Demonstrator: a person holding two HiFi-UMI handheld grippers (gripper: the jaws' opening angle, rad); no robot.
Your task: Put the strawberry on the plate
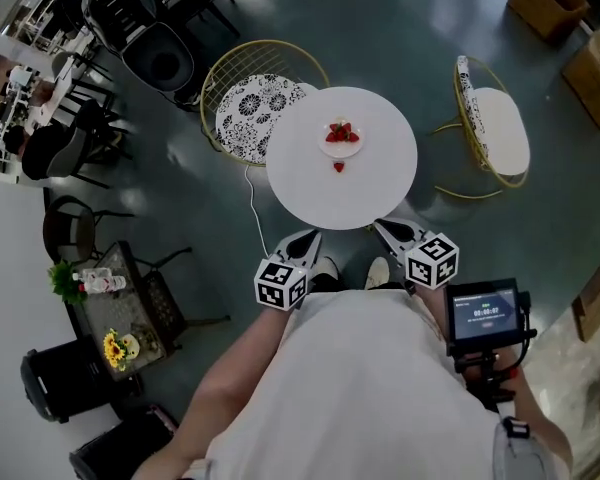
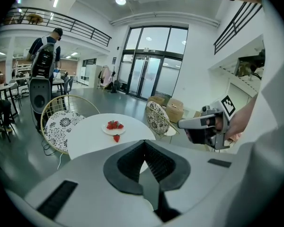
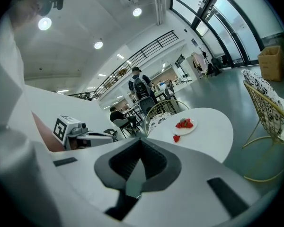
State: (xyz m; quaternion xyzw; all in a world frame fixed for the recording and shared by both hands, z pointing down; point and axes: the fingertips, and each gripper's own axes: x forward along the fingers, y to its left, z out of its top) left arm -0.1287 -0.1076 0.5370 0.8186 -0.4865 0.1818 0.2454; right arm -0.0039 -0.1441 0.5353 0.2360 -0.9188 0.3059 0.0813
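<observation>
A wire chair with a patterned cushion (image 1: 252,116) stands ahead and to the outer side of the left gripper (image 1: 308,240), which is held at the near edge of the round white table (image 1: 305,186) with its jaws pressed together on nothing. The loose strawberry (image 1: 338,166) lies on the table well ahead of its tips and slightly to the right, just short of the plate (image 1: 342,154) that bears more strawberries. The right gripper (image 1: 387,230), near its partner, is likewise closed and empty, with the strawberry ahead and slightly to its left.
</observation>
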